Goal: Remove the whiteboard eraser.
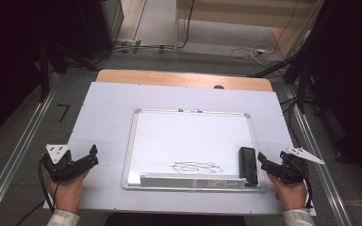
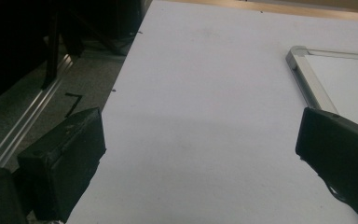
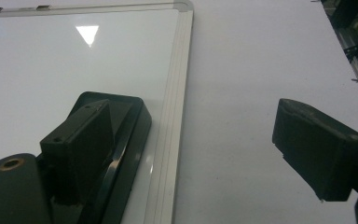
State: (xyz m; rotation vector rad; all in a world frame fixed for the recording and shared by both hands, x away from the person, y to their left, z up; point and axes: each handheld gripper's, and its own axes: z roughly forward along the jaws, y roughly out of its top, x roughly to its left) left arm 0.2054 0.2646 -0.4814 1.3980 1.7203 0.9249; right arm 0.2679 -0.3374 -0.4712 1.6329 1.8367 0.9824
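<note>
Right gripper (image 1: 264,161): jaws spread wide, nothing held. In the right gripper view the left jaw is seen over the eraser (image 3: 116,140), the other jaw well out over bare table (image 3: 242,93). So the eraser lies just left of the jaw gap, not between the jaws.

Eraser (image 1: 247,165) is set on the whiteboard (image 1: 188,136), at its near right corner, against the frame. Long axis runs away from the person, roughly in line with the jaws.

A scribble (image 1: 197,166) is drawn left of the eraser, near the bottom edge.

Left gripper (image 1: 93,157): jaws wide, empty, over table left of the board, well apart from the eraser.

Judgement: right gripper is nearer; a small leftward shift is needed to straddle the eraser across its short side.
</note>
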